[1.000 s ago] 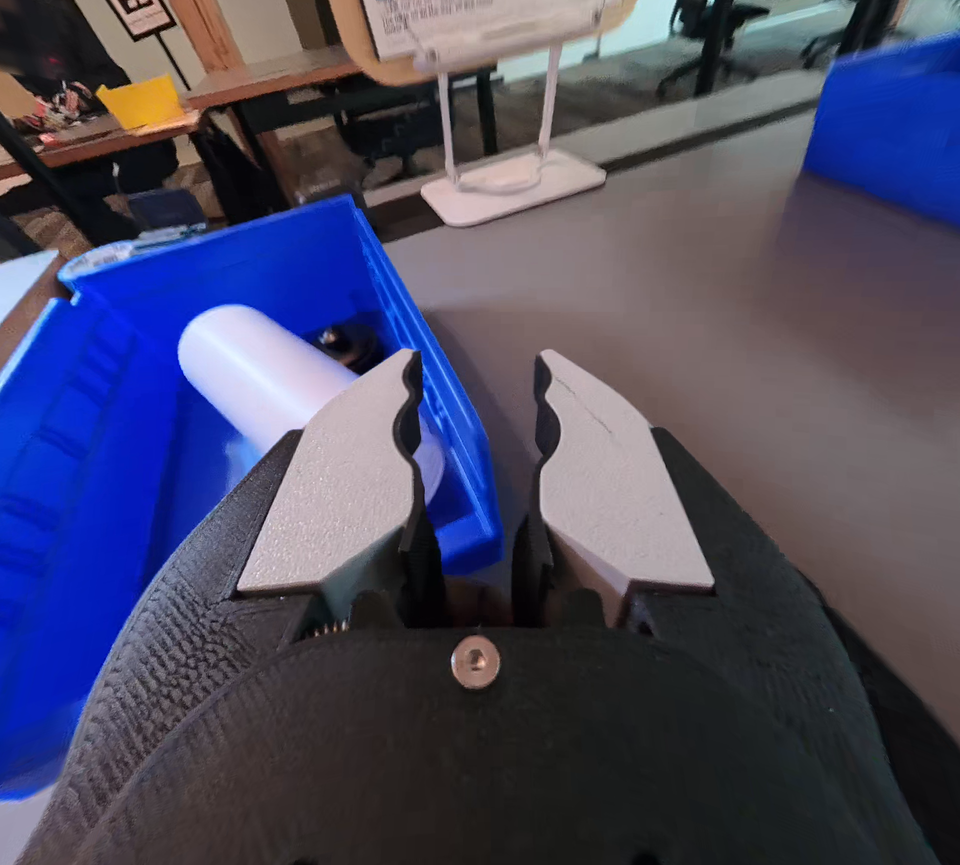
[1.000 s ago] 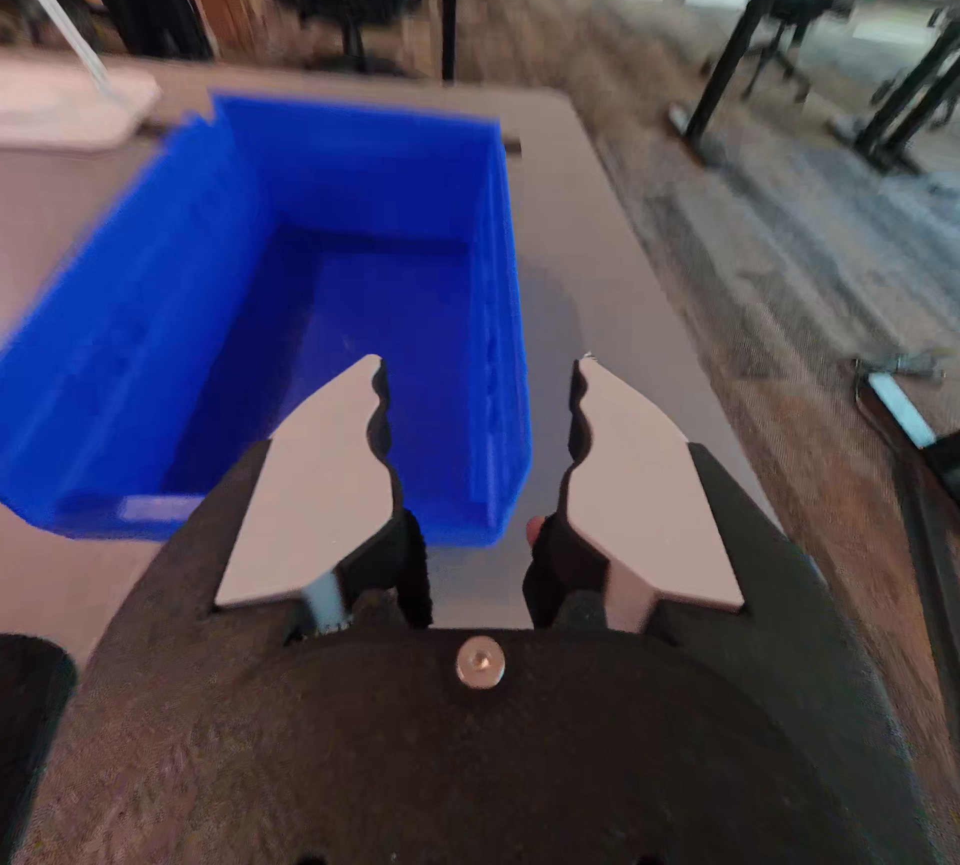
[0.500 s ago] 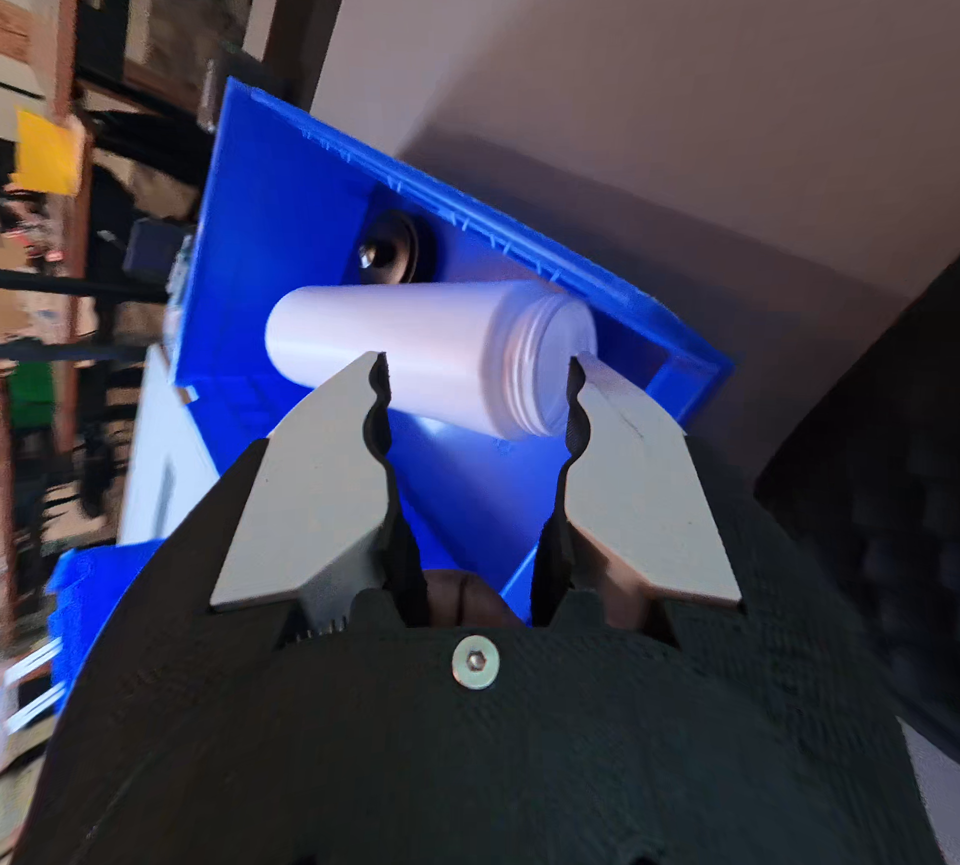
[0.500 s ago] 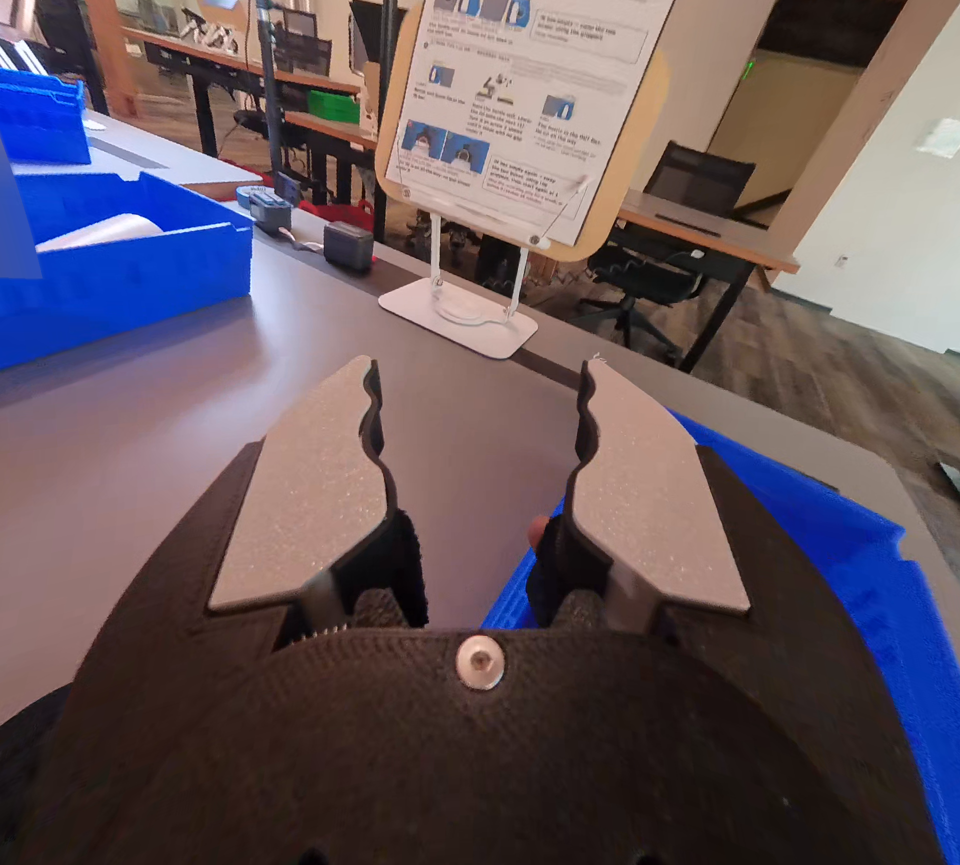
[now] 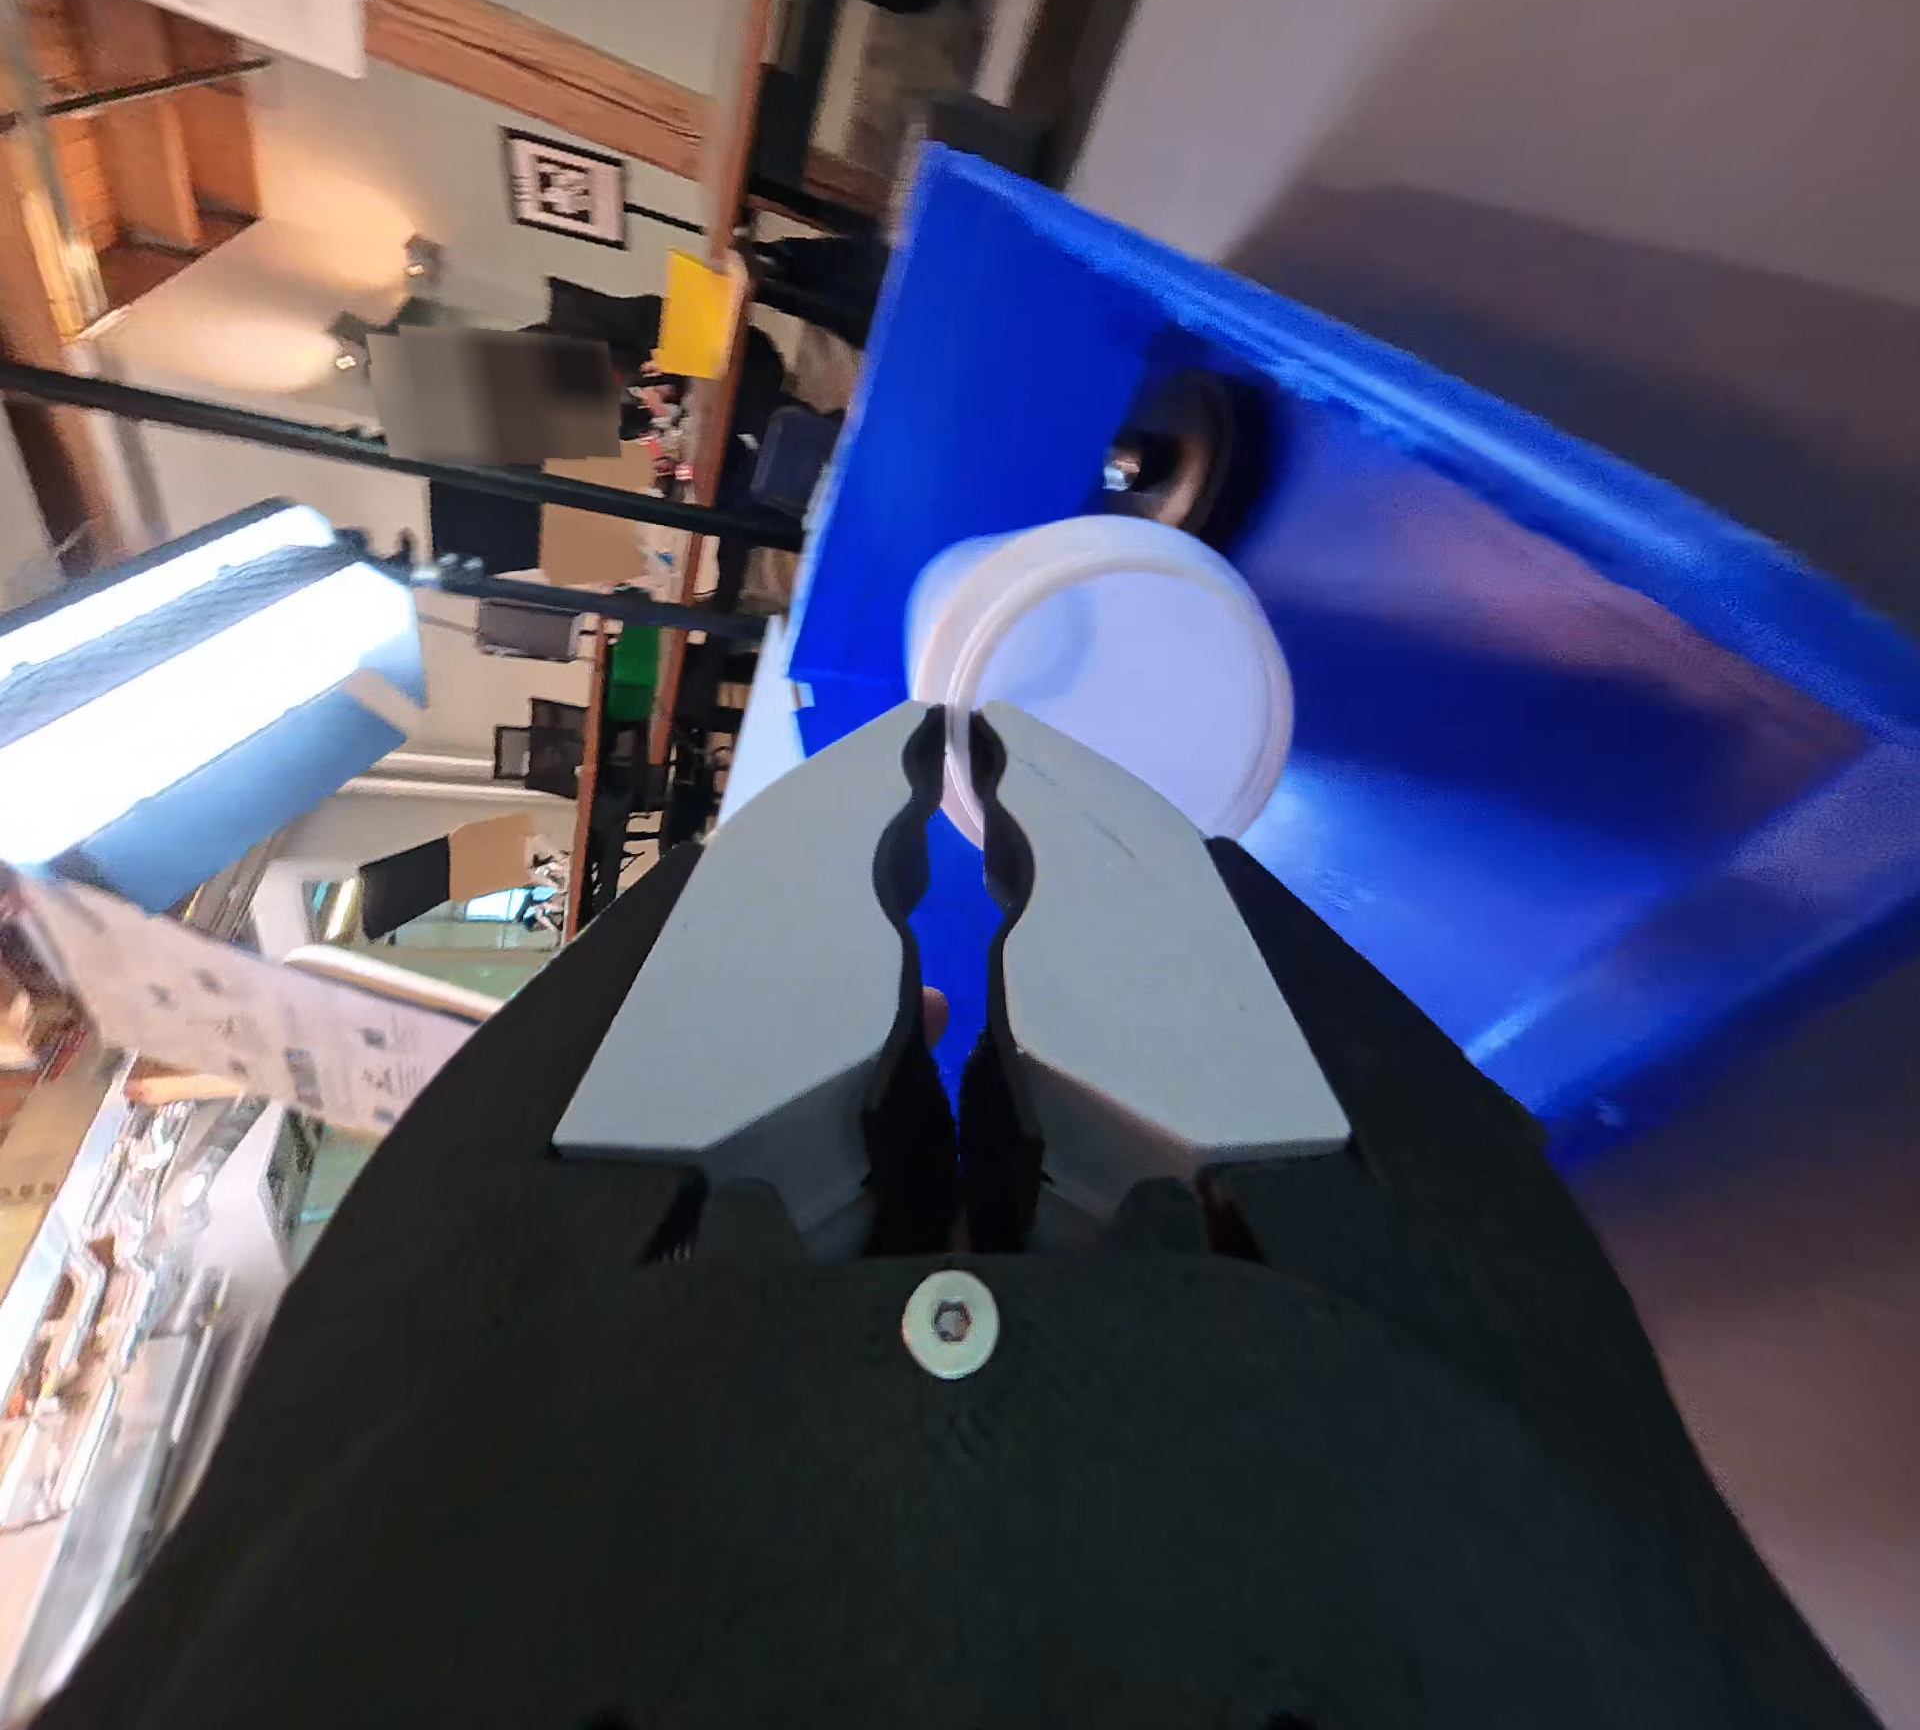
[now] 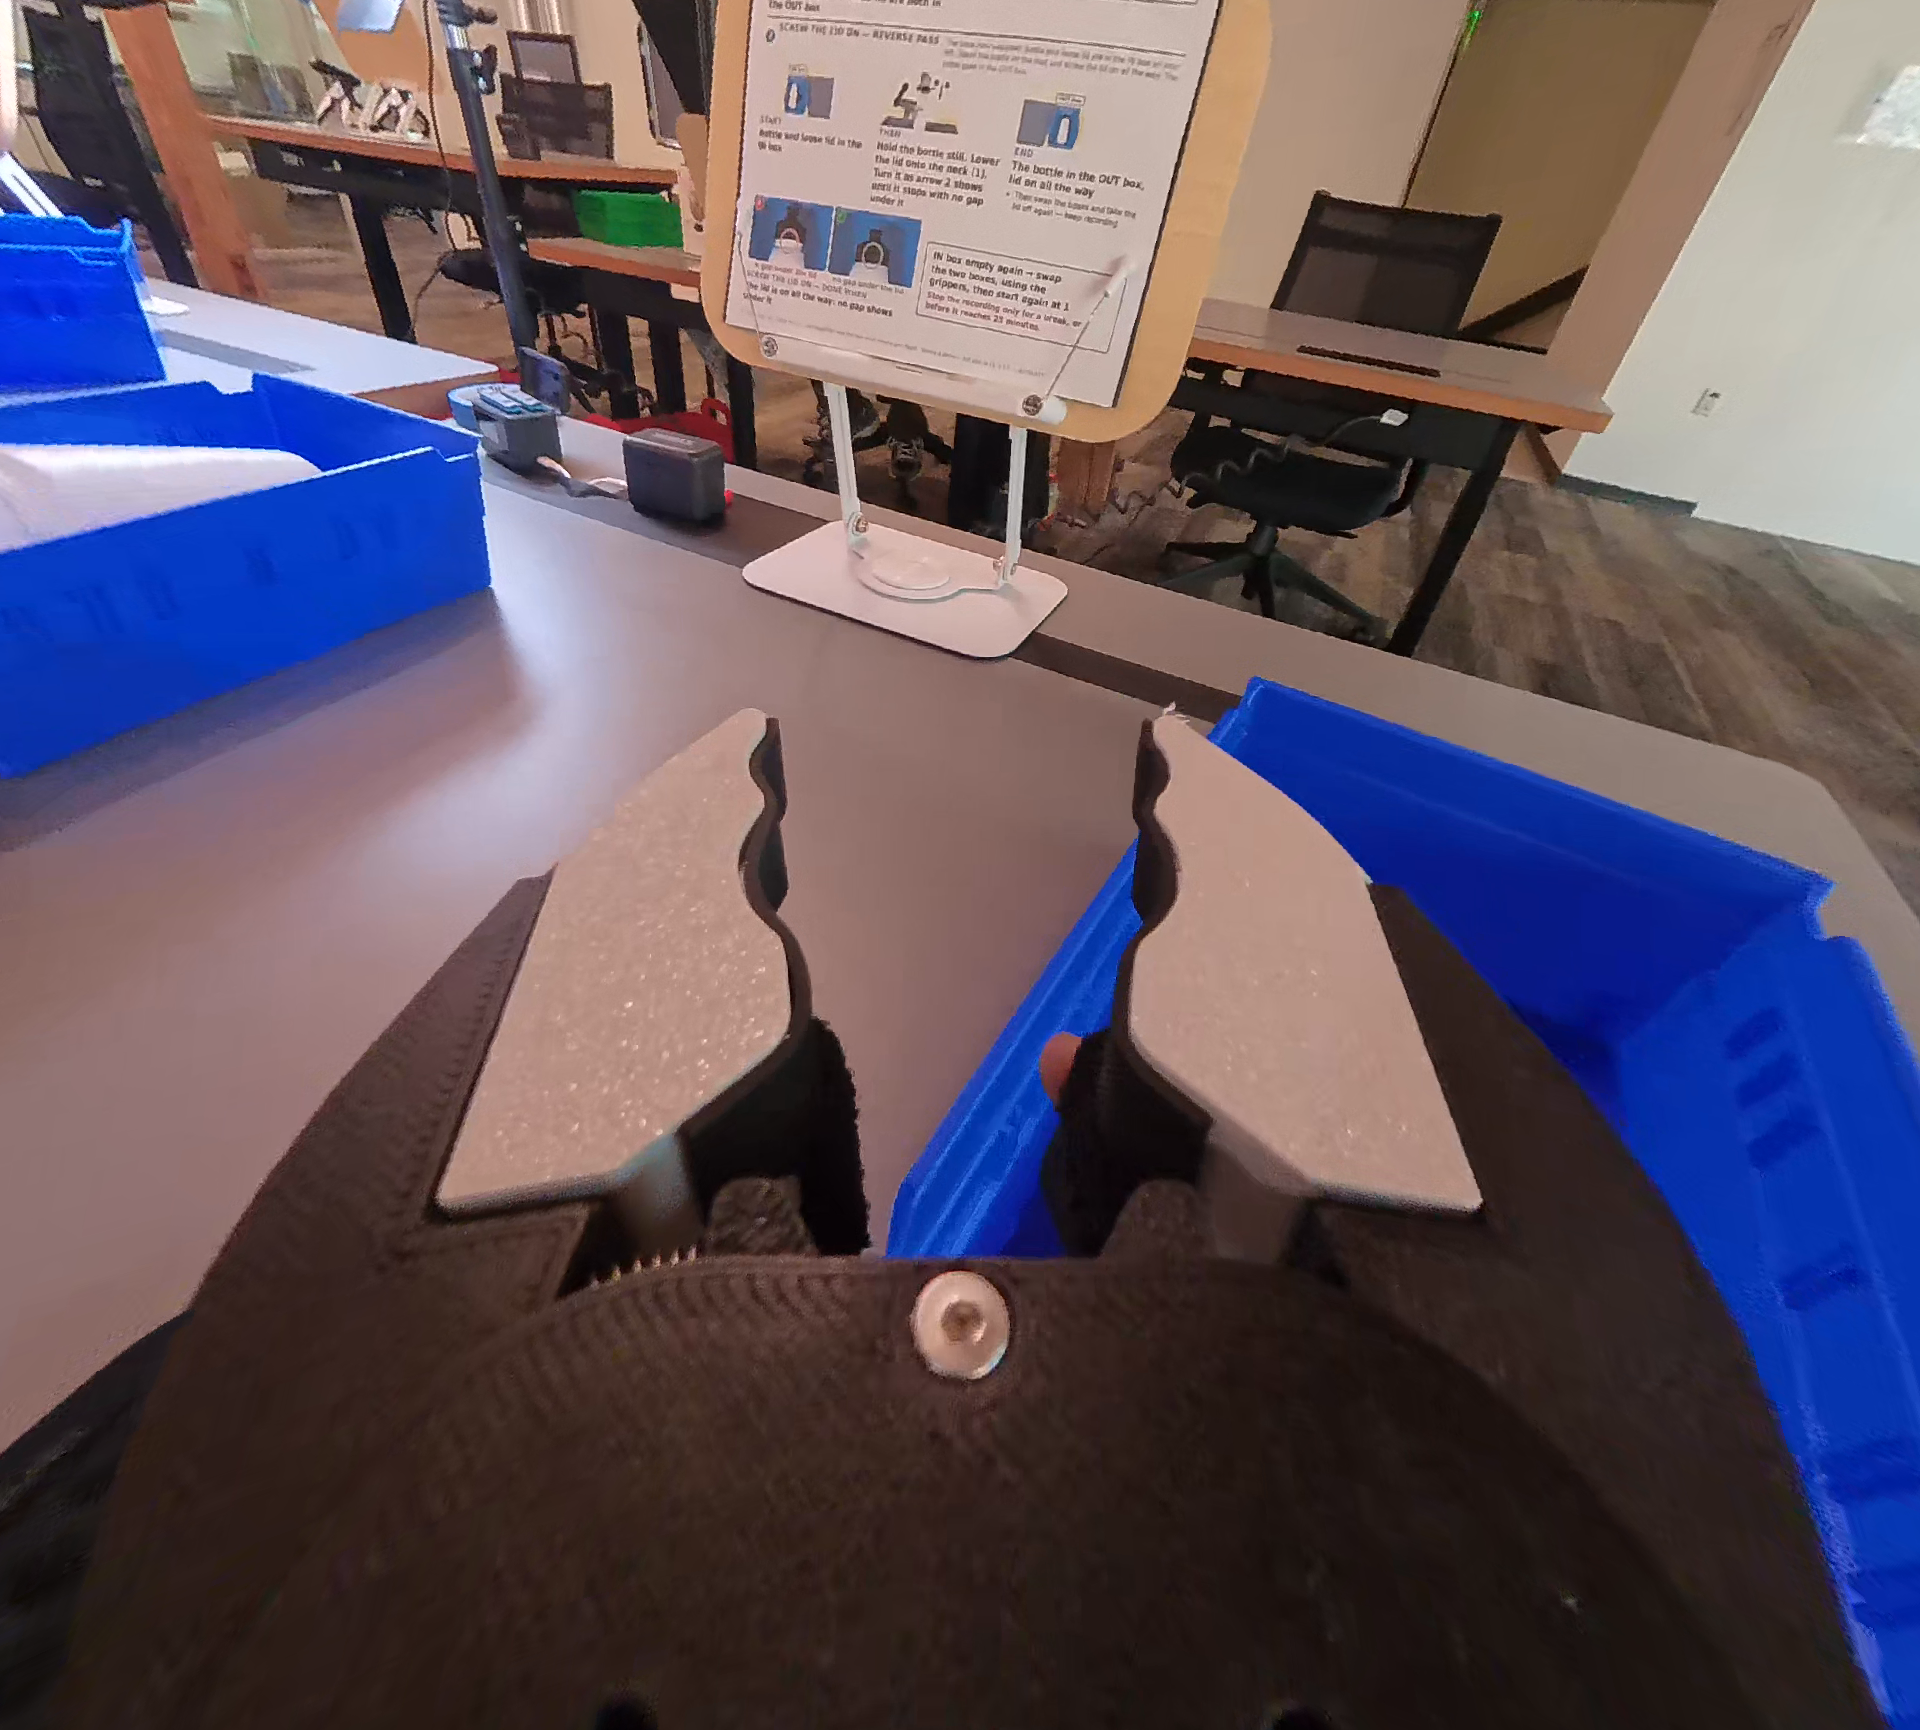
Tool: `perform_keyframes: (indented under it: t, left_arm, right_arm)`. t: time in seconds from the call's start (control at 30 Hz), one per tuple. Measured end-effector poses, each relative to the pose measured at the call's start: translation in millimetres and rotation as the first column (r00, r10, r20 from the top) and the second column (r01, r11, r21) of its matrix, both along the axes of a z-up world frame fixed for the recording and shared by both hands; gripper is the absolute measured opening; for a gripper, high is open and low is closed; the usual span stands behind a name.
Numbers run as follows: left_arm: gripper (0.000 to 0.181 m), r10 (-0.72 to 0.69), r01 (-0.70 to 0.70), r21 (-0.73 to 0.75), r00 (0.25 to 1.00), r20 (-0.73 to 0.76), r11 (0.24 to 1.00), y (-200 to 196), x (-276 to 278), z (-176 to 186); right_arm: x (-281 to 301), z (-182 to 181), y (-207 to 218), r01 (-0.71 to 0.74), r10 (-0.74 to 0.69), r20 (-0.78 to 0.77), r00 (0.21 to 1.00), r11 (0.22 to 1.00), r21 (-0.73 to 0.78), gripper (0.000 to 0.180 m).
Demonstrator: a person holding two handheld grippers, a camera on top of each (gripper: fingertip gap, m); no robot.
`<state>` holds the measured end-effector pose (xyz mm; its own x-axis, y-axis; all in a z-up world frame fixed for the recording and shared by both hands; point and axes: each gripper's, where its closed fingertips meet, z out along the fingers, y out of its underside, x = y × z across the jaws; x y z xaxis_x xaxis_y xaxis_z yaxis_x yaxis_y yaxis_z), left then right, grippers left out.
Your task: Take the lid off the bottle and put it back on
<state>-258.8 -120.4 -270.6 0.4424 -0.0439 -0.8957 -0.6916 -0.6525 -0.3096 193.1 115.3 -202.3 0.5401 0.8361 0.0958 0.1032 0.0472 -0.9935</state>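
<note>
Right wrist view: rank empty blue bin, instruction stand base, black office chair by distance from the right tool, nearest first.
1. Empty blue bin, directly under and right of the right tool.
2. Instruction stand base, ahead at the table's far edge.
3. Black office chair, beyond the table, right of the stand.

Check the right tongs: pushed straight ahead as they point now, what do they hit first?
Nothing close. The right tongs are open over bare grey table, and the white base of the sign stand is the first thing ahead, probably. Depth is unclear.
</note>
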Motion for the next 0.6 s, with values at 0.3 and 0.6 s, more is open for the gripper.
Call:
perform_keyframes:
  t: [0.3,0.6]
  left_arm:
    - [0.002,-0.010,-0.076,0.284,0.957,0.291,0.956,-6,-44,91]
    - [0.002,-0.186,0.007,0.403,0.894,0.406,0.915,-1,-28,167]
  right_arm:
    - [-5,-10,-11,-0.050,0.049,0.016,0.999,0.999,0.015,0.063]
    - [-11,-21,-15,-0.070,0.069,0.081,0.994,0.997,0.019,0.063]
